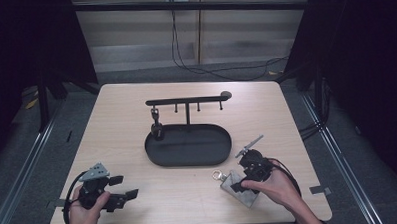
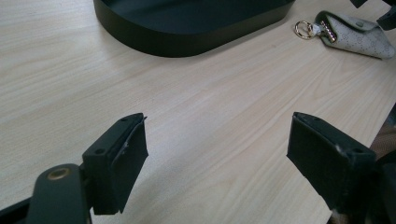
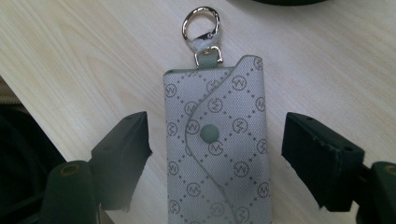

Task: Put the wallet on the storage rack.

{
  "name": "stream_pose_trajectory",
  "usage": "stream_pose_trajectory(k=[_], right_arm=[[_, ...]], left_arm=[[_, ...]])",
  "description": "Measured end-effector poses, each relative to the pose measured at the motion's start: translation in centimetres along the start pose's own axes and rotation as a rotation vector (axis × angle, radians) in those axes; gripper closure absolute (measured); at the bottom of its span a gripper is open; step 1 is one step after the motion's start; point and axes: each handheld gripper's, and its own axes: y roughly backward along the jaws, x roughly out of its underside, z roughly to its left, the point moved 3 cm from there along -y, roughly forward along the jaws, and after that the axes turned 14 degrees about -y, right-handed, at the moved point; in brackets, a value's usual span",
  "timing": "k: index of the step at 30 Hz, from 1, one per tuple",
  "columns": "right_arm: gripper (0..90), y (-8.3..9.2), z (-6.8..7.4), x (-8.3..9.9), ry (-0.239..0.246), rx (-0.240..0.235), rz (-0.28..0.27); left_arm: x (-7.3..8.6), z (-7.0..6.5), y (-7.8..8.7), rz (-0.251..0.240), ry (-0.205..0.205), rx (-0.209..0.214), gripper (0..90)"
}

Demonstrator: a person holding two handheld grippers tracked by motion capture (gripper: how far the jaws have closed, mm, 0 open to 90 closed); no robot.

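Near the table's front edge, the left gripper (image 1: 123,187) rests low over bare wood, its jaws wide apart with nothing between them. The right gripper (image 3: 217,154) hangs over a grey patterned key pouch (image 3: 219,154), jaws spread on either side of it and not touching it. The pouch lies flat on the table (image 1: 112,125), its metal clasp (image 3: 201,25) pointing toward the black oval tray (image 1: 158,156). From the tray rises a stand with a hook bar (image 1: 186,100), where a small dark item (image 1: 156,128) hangs.
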Motion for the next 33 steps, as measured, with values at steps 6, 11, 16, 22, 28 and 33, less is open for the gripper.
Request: stream_pose_trajectory(k=[6,11,16,22,28,33], right_arm=[[24.7,-0.7,0.1,-0.2,0.015,0.025,0.062],[26.8,-1.5,0.2,-0.2,0.027,0.049,0.088],[28.4,-2.0,0.3,-0.2,0.035,0.07,0.115],[27.1,-2.6,0.4,-0.3,0.033,0.077,0.131],[27.2,-3.3,0.6,-0.3,0.041,0.1,0.154],[27.2,-3.4,0.8,-0.4,0.047,0.122,0.167]], left_arm=[[0.0,0.0,0.0,-0.001,-0.002,0.003,19.6],[0.0,0.1,-0.1,0.008,-0.002,0.002,19.4],[0.0,0.1,-0.1,0.009,-0.002,0.003,19.4],[0.0,0.1,-0.3,0.028,0.003,0.0,19.1],[0.0,0.1,-0.3,0.024,0.004,0.001,19.1],[0.0,0.2,-0.3,0.028,0.002,0.003,19.1]])
